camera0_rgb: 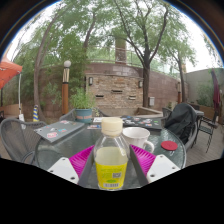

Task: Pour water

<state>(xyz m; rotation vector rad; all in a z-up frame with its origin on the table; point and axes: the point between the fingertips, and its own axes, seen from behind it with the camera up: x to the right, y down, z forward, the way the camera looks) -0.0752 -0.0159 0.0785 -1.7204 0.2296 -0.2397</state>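
Clear plastic with a yellow label and a white cap, the bottle (111, 155) stands at the bottom centre of the frame, directly between the two fingers of the gripper (112, 163). The pink pads (82, 158) sit close against its sides at left and right, so the fingers look closed on the bottle, though the exact contact at each side is hard to make out. The bottle is upright, its cap reaching up to the middle of the frame.

Just right of the cap, slightly beyond the fingers, a white cup (136, 134) sits on the glass table (50, 140). Further to the lower right a small red lid (169, 146) lies flat on the tabletop. At centre left a flat rectangular item (52, 131) lies on the table, too small to identify.

In the right part of the frame a black bag (181, 122) rests on a chair at the table's far edge. A metal mesh chair (14, 138) shows at the lower left. Behind the table, across the middle of the frame, runs a stone wall (112, 88), with trees (110, 30) filling the upper half. A red canopy (8, 70) pokes in at the left.
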